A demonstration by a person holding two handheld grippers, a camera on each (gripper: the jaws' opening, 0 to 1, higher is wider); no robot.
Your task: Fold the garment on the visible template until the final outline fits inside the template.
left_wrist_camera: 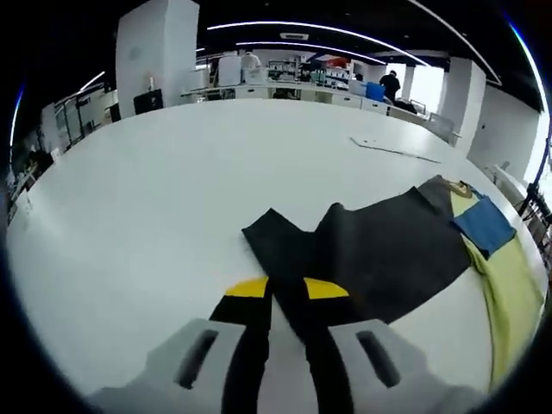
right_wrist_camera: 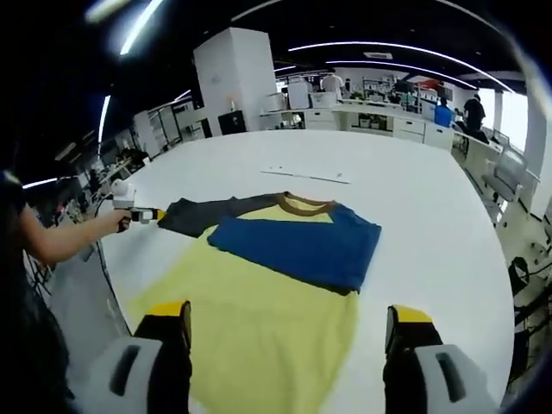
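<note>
The garment (right_wrist_camera: 267, 285), a shirt with a yellow body, a blue sleeve folded across the chest, a dark grey sleeve and a brown collar, lies flat on the white desk (right_wrist_camera: 414, 198). No brand, label or writing can be read on it.

In the left gripper view the left hand-held gripper (left_wrist_camera: 286, 289) has its yellow-tipped jaws drawn close together on the end of the dark grey sleeve (left_wrist_camera: 371, 250); the cloth seems to be pinched between them, though the grip itself is partly hidden.

In the right gripper view the right hand-held gripper (right_wrist_camera: 289, 323) stands with its jaws wide apart over the yellow hem, holding nothing. A thin white strip (right_wrist_camera: 306, 176) lies on the desk beyond the collar.
</note>
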